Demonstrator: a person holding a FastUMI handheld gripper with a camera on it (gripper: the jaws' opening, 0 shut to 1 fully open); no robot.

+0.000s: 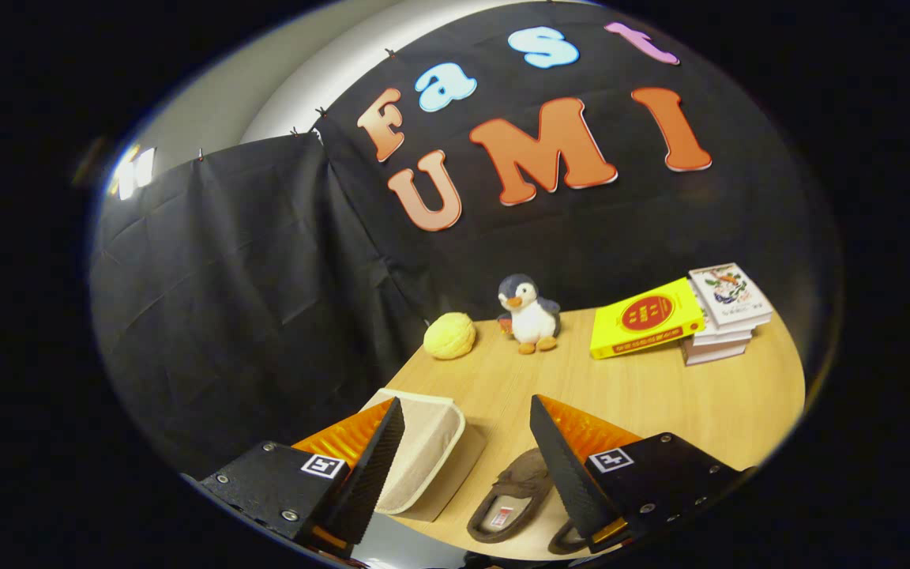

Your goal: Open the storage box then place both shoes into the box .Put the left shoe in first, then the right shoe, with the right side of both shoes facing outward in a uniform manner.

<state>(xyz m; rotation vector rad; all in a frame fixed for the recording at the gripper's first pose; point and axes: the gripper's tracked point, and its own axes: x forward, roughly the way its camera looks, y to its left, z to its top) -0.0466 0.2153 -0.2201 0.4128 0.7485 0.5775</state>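
**Gripper hardware, up close**

Here's the gripper [467,442], and it's a chunky two-part build. Each finger [380,466] is a long wedge tapering to a point, its inward face cut with fine saw-tooth ridges. Each finger is mounted on a flat, boxy dark carrier block [265,482], matte-finished and studded with small round silver screws along its edges. On top of each block, near the finger's base, sits a square black-and-white coded marker tag [322,465]. The jaws stand spread wide, clamping nothing.
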